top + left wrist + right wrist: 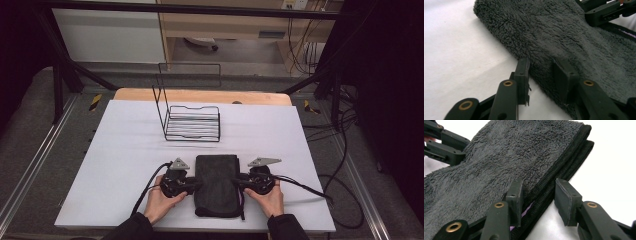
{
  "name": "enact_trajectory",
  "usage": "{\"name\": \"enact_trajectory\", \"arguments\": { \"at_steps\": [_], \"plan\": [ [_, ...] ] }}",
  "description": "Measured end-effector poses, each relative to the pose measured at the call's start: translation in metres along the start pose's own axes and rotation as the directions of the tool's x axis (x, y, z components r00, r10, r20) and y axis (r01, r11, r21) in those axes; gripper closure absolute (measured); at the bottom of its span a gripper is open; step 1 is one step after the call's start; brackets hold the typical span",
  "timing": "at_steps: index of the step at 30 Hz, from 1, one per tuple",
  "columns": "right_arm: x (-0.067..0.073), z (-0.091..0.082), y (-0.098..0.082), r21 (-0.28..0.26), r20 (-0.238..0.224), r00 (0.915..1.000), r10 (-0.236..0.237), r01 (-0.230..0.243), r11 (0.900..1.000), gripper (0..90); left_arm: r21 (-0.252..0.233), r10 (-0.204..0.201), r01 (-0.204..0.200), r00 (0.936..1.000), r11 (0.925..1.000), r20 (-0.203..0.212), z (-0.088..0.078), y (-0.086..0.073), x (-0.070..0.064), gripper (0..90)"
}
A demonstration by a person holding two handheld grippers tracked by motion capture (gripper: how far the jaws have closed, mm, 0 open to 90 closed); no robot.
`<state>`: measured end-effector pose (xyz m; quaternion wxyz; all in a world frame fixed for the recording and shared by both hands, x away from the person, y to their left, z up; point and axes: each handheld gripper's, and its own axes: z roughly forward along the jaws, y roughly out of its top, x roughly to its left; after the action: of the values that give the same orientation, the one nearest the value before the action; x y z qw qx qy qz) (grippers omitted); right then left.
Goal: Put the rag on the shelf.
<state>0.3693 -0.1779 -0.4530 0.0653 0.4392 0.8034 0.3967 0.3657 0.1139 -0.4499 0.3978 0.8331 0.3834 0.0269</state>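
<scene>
**Risk: the grip takes one layer only**

The folded dark grey fleece cloth (pixel 217 185) lies on the white table (pixel 120 150), near its front edge. Left gripper (pixel 541 72) and right gripper (pixel 537 195) straddle opposite edges, jaws not visibly pinching; layers could separate when lifted.

towel's (pixel 564 37) near end out of frame

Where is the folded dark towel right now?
In the high view, the folded dark towel lies near the table's front edge, between the left gripper and right gripper, before the wire rack.
</scene>
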Motion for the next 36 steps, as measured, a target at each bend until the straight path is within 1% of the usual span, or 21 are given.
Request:
{"name": "enact_trajectory", "arguments": {
  "at_steps": [1, 2, 4, 7, 8, 10, 14, 17, 18, 20, 21, 24, 26, 27, 29, 30, 32, 33, 34, 35, 36],
  "plan": [
    [0.000, 0.000, 0.000, 0.000, 0.000, 1.0000, 0.000, 0.000, 1.000, 60.3, -0.003, -0.011, 0.011, 0.9999, 0.9999, 0.002, 0.001, 0.000, -0.001, 65.2],
    [0.000, 0.000, 0.000, 0.005, -0.005, 0.9999, 0.012, -0.012, 1.000, 61.3, 0.002, -0.014, 0.014, 0.9999, 0.9999, 0.005, 0.001, 0.001, -0.001, 67.2],
    [0.000, 0.000, 0.000, 0.005, -0.010, 0.9998, 0.016, -0.016, 1.000, 64.2, 0.005, -0.027, 0.027, 0.9996, 0.9996, 0.009, 0.002, 0.002, -0.002, 68.3],
    [0.000, 0.000, 0.001, 0.012, -0.030, 0.9991, 0.029, -0.028, 1.000, 70.7, 0.005, -0.022, 0.022, 0.9997, 0.9998, 0.013, 0.002, 0.002, -0.003, 75.2],
    [-0.001, 0.000, 0.002, 0.009, -0.035, 0.9987, 0.038, -0.038, 0.999, 76.1, 0.007, -0.018, 0.018, 0.9998, 0.9998, 0.011, 0.001, 0.002, -0.004, 80.5],
    [-0.001, 0.000, 0.003, 0.007, -0.041, 0.9983, 0.041, -0.041, 0.999, 78.6, 0.010, -0.018, 0.018, 0.9998, 0.9998, 0.008, 0.000, 0.002, -0.004, 82.7],
    [-0.001, -0.001, 0.004, 0.002, -0.050, 0.9977, 0.046, -0.046, 0.999, 80.7, 0.020, -0.012, 0.012, 0.9999, 0.9997, 0.000, -0.004, 0.003, -0.005, 84.3],
    [0.001, -0.002, 0.005, -0.005, -0.060, 0.9970, 0.049, -0.049, 0.999, 81.0, 0.023, -0.016, 0.016, 0.9998, 0.9996, 0.010, -0.011, 0.004, -0.002, 84.6],
    [0.002, -0.002, 0.006, -0.003, -0.060, 0.9974, 0.040, -0.040, 0.999, 81.1, 0.021, -0.021, 0.021, 0.9997, 0.9996, 0.015, -0.013, 0.004, -0.001, 84.7],
    [0.007, -0.001, 0.008, -0.008, -0.058, 0.9982, 0.017, -0.018, 1.000, 81.1, 0.028, -0.018, 0.017, 0.9997, 0.9995, 0.014, -0.018, 0.004, 0.001, 84.8],
    [0.012, 0.001, 0.010, -0.020, -0.074, 0.9972, 0.009, -0.010, 1.000, 81.1, 0.032, -0.008, 0.007, 0.9999, 0.9994, 0.009, -0.022, 0.003, 0.001, 84.8],
    [0.018, 0.004, 0.012, -0.025, -0.102, 0.9947, 0.012, -0.015, 1.000, 80.9, 0.043, 0.000, 0.000, 1.0000, 0.9991, 0.002, -0.030, 0.001, 0.006, 84.8],
    [0.020, 0.009, 0.012, -0.019, -0.102, 0.9948, 0.009, -0.011, 1.000, 80.4, 0.054, 0.005, -0.005, 1.0000, 0.9985, -0.006, -0.033, -0.002, 0.008, 84.7],
    [0.020, 0.011, 0.011, -0.011, -0.093, 0.9956, 0.006, -0.007, 1.000, 79.9, 0.062, 0.009, -0.008, 0.9999, 0.9981, -0.007, -0.033, -0.003, 0.009, 84.6],
    [0.020, 0.012, 0.010, -0.009, -0.086, 0.9963, -0.001, 0.000, 1.000, 78.1, 0.074, 0.017, -0.016, 0.9998, 0.9972, -0.014, -0.029, -0.005, 0.010, 84.0],
    [0.020, 0.011, 0.010, -0.012, -0.081, 0.9967, -0.002, 0.001, 1.000, 76.5, 0.073, 0.024, -0.023, 0.9996, 0.9971, -0.014, -0.028, -0.006, 0.010, 83.5],
    [0.020, 0.009, 0.009, -0.025, -0.073, 0.9971, -0.022, 0.021, 0.999, 71.5, 0.070, 0.047, -0.045, 0.9987, 0.9965, -0.022, -0.028, -0.006, 0.009, 80.9],
    [0.020, 0.009, 0.009, -0.025, -0.073, 0.9971, -0.022, 0.021, 0.999, 71.5, 0.066, 0.060, -0.058, 0.9978, 0.9961, -0.027, -0.029, -0.006, 0.009, 80.9],
    [0.019, 0.006, 0.010, -0.055, -0.064, 0.9969, -0.045, 0.042, 0.998, 61.3, 0.061, 0.077, -0.074, 0.9963, 0.9954, -0.039, -0.031, -0.007, 0.009, 74.4],
    [0.019, 0.004, 0.011, -0.071, -0.060, 0.9970, -0.049, 0.045, 0.996, 55.9, 0.056, 0.088, -0.085, 0.9944, 0.9948, -0.058, -0.033, -0.006, 0.009, 68.5],
    [0.019, 0.004, 0.011, -0.071, -0.060, 0.9970, -0.049, 0.045, 0.996, 55.9, 0.046, 0.089, -0.086, 0.9939, 0.9952, -0.065, -0.036, -0.006, 0.009, 68.5]
  ]
}}
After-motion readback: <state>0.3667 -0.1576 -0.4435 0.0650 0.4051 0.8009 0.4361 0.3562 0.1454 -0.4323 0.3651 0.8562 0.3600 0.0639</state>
